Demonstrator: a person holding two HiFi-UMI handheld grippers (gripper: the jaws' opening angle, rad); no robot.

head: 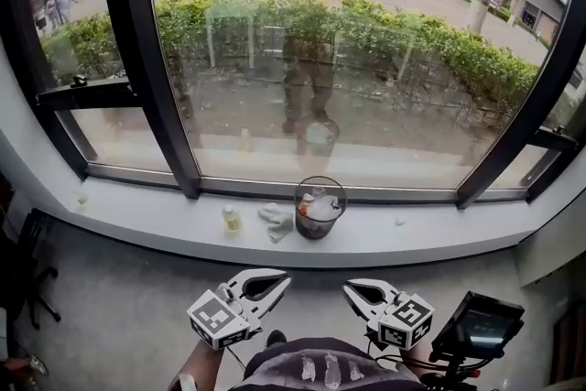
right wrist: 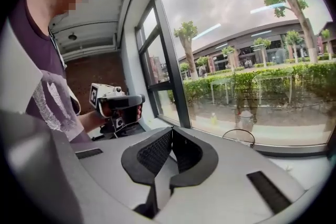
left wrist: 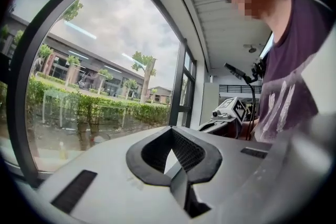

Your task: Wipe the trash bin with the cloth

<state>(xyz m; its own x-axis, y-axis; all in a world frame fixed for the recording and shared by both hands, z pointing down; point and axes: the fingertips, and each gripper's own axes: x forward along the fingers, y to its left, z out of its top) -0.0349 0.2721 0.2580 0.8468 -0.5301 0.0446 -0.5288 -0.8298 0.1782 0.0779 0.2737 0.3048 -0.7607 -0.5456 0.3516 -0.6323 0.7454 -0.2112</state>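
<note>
A small round trash bin (head: 319, 208) with a dark wire rim and some litter inside stands on the white window sill (head: 137, 215). In the right gripper view only its rim (right wrist: 239, 137) shows over the jaws. Just left of the bin lies a crumpled white cloth (head: 276, 220). Both grippers are low in the head view, well short of the sill. My left gripper (head: 284, 279) (left wrist: 170, 131) is shut and holds nothing. My right gripper (head: 350, 287) (right wrist: 170, 129) is also shut and empty. Each one shows in the other's view: the right (left wrist: 228, 110), the left (right wrist: 113, 102).
A small yellowish bottle (head: 232, 218) stands on the sill left of the cloth. Large window panes with dark frames (head: 151, 59) rise behind the sill. A black screen on a rig (head: 476, 325) sits at the lower right, and a dark chair (head: 27, 270) at the far left.
</note>
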